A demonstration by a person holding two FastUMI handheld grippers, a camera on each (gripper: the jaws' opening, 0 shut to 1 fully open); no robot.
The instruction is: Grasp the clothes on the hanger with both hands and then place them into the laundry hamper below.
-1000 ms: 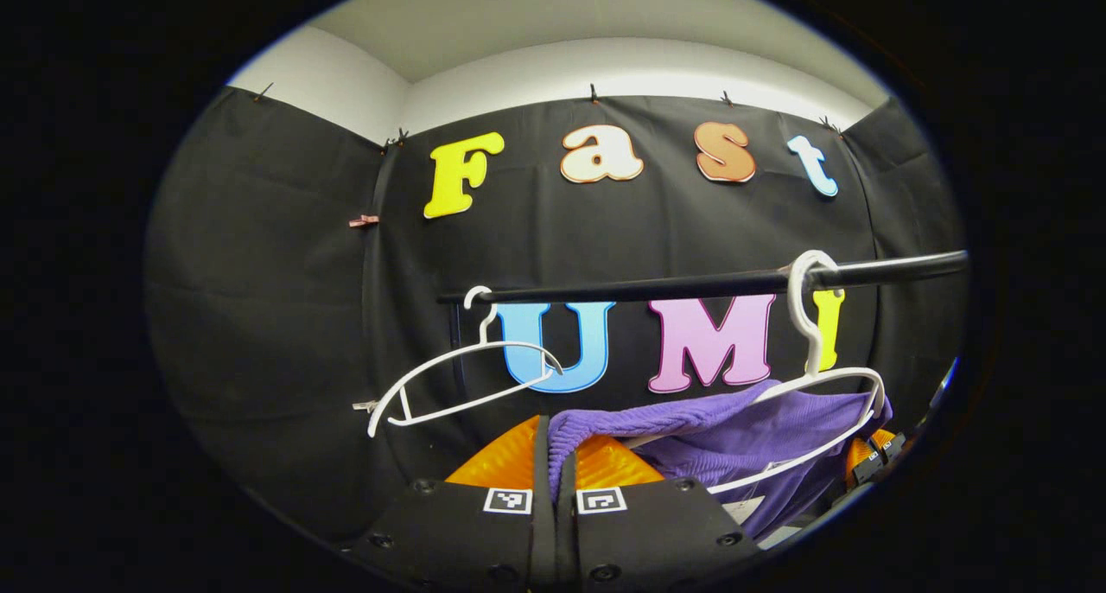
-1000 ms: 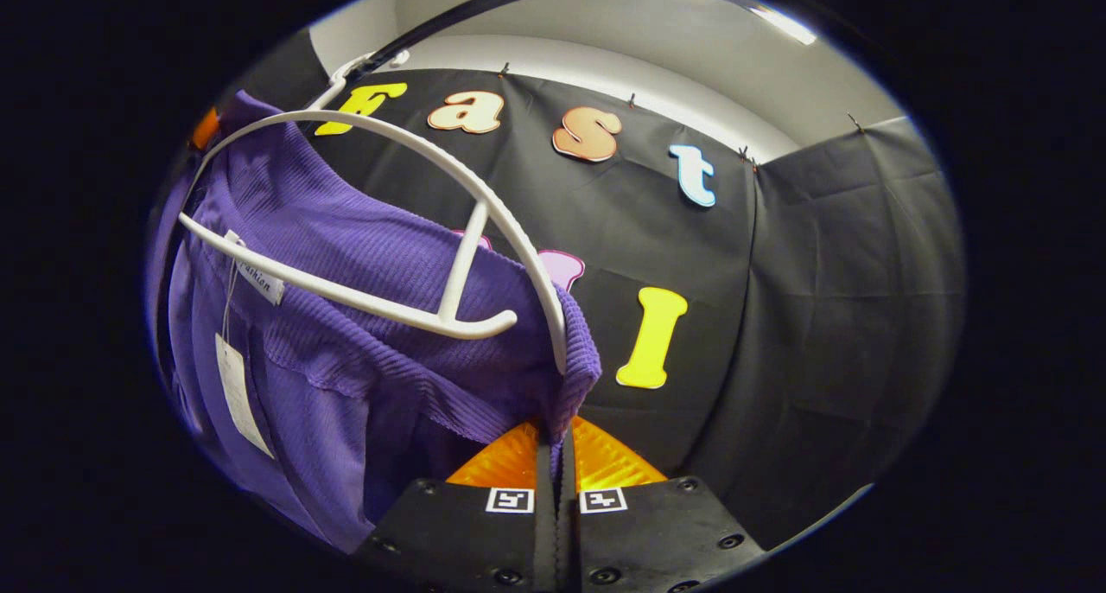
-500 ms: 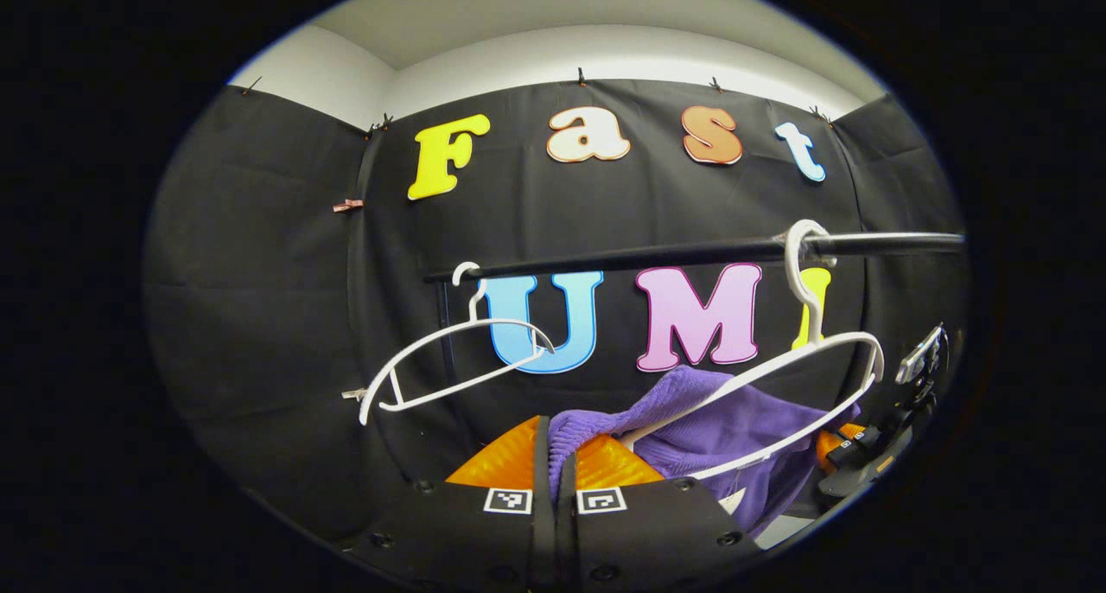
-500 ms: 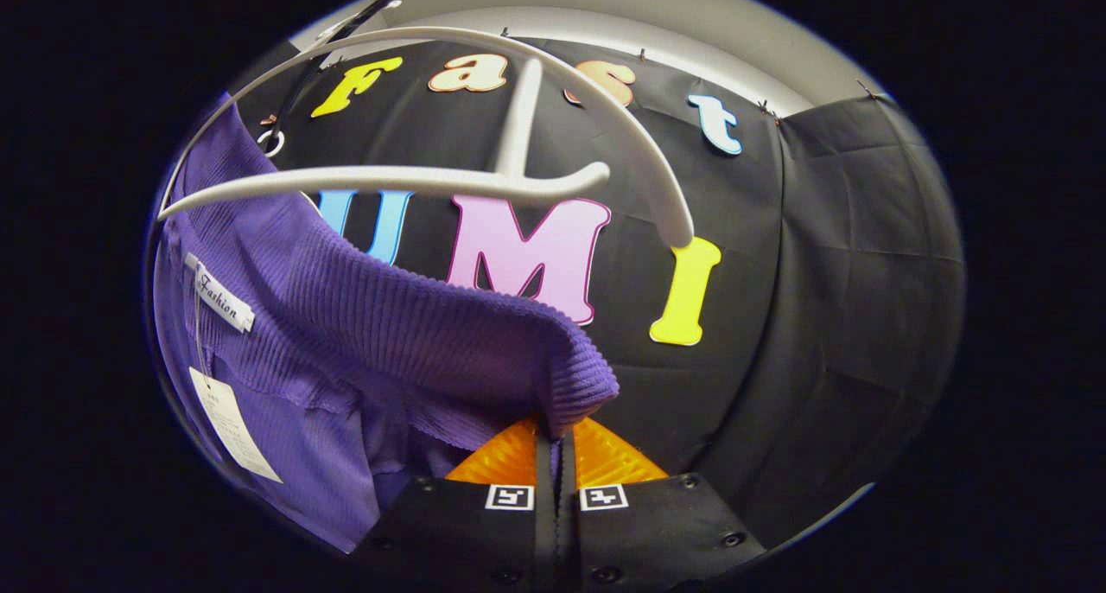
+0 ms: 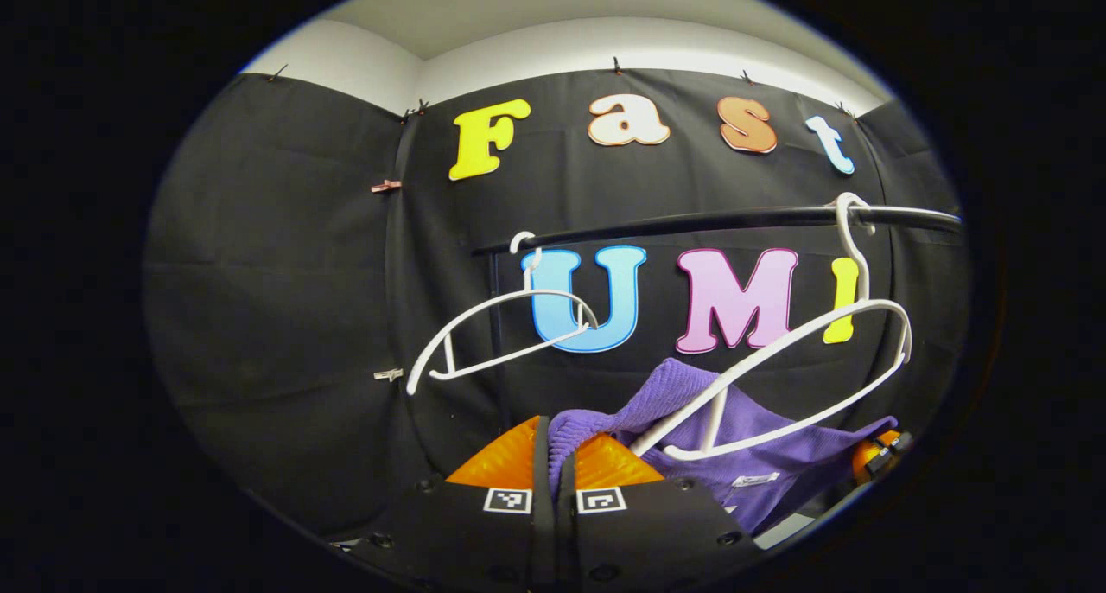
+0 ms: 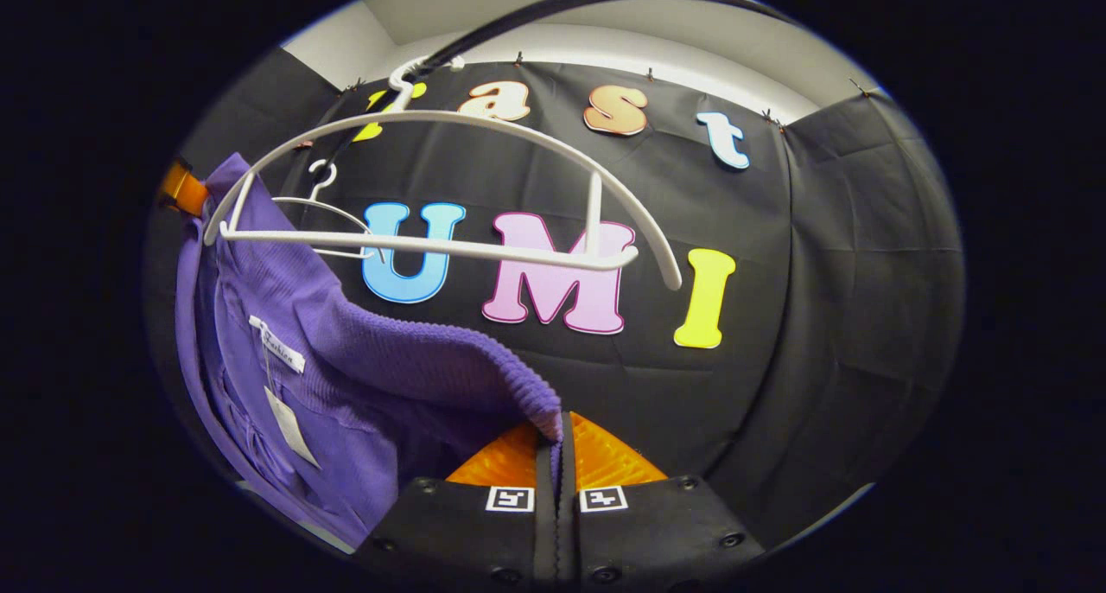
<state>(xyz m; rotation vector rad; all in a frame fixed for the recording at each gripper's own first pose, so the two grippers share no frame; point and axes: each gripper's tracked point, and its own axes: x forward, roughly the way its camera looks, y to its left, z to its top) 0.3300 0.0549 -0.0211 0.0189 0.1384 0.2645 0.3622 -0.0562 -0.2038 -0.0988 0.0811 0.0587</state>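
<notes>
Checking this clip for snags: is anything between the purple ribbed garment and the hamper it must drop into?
The laundry hamper is out of frame, so the path below cannot be judged. The purple ribbed knit garment is pinched by both grippers, left and right. Its fabric hangs below the white plastic hanger; contact at the far end cannot be told.

Booth backdrop, black cloth all round me.

Black cloth wall (image 5: 285, 316) hangs in panels, pinned along the top edge with small clips, creased at the corner seams; in my right gripper view it wraps round the side too (image 6: 864, 316). Above it a plain white wall strip (image 5: 605, 44) and a pale ceiling (image 6: 691, 22), evenly lit. Black clothes rail (image 5: 691, 221) runs across in front of the cloth, on a thin black upright post (image 5: 495, 334).
</notes>
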